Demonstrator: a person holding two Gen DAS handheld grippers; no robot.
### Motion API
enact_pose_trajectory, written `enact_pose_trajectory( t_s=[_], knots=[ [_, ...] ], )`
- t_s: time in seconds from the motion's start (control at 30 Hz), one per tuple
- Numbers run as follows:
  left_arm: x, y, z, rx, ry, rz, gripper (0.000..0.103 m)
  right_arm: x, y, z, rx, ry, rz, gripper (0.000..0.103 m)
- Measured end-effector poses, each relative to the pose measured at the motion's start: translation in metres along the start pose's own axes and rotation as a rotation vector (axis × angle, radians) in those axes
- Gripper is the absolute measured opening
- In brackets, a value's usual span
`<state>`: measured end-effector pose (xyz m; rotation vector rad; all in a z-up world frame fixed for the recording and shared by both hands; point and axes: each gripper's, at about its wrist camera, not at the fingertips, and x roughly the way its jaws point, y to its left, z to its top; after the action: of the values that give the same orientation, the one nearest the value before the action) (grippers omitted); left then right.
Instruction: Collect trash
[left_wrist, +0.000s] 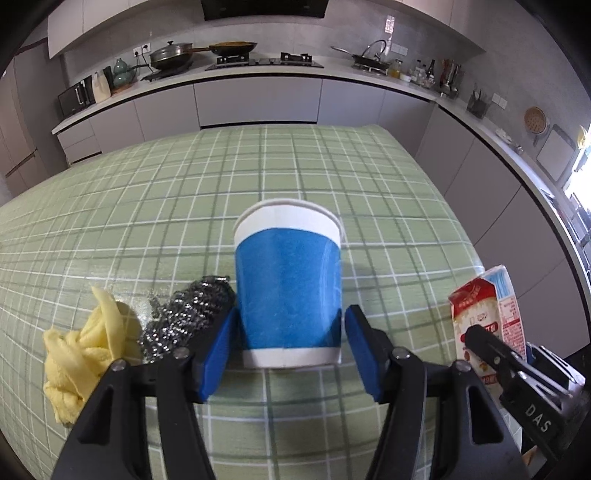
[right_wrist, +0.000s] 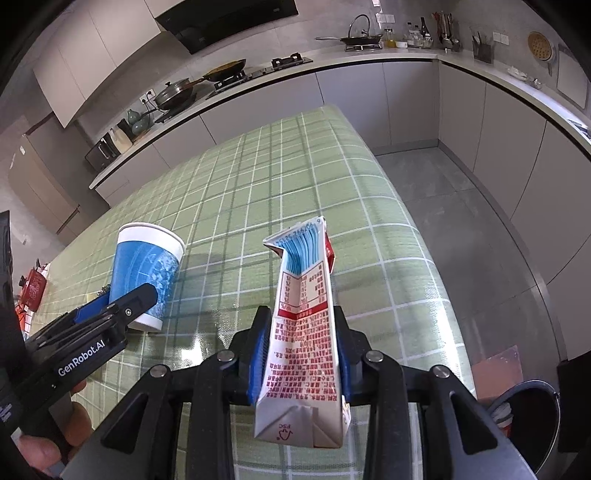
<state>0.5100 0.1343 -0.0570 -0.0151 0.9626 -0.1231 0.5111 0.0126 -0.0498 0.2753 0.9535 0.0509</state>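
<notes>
Kitchen setting; green checked tablecloth (left_wrist: 332, 177) over a table, grey cabinets and a worktop with pans behind

Left gripper (left_wrist: 290, 332): blue pads spread, jaws parted either side of a cup (left_wrist: 288, 284). Left pad close against the cup's lower wall, right pad just off it with a sliver of gap. Not clenched. Cup stands upright on the cloth, blue body, white rim and base, mouth up

Right gripper (right_wrist: 301, 354): clenched on a carton (right_wrist: 304, 332), pads pressed to both broad sides of its lower half. Carton upright, slightly tilted, top crushed and folded, red print on white, blue stripes near the top. Its base hangs in front of the fingers, over the near right edge of the table

Just left of the left gripper: scourer (left_wrist: 184, 317), steel wool, lying on the cloth, touching or nearly touching the cup's left side. Beyond it, a yellow cloth (left_wrist: 85, 350), bunched, against the scourer

From the left wrist view the carton sits well right of the cup, near the table's right edge

Bin (right_wrist: 532, 417) on the floor at lower right of the right wrist view, dark, open mouth, below table level; contents hard to make out
</notes>
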Motion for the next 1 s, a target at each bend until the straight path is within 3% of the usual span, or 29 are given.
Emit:
enact_pose_trajectory(
  t_s=[0.13,0.3,0.63,0.9,1.0],
  knots=[
    [-0.003,-0.003,0.003,0.014,-0.031,0.01,0.072,0.003,-0.001,0.001,-0.001,0.007,0.001,0.037],
    [0.011,-0.008,0.012,0.041,-0.01,0.028,0.073,0.006,-0.002,0.001,0.002,0.009,-0.002,0.037],
    [0.011,0.0,0.003,0.009,-0.048,-0.047,0.058,0.01,0.0,0.004,-0.017,-0.012,-0.028,0.033],
    [-0.006,-0.008,-0.018,0.016,-0.021,-0.096,0.058,0.007,0.006,0.013,-0.035,-0.036,-0.019,0.033],
    [-0.007,-0.015,-0.021,0.036,-0.01,-0.086,0.062,0.011,0.005,0.012,-0.031,-0.013,-0.009,0.033]
  ],
)
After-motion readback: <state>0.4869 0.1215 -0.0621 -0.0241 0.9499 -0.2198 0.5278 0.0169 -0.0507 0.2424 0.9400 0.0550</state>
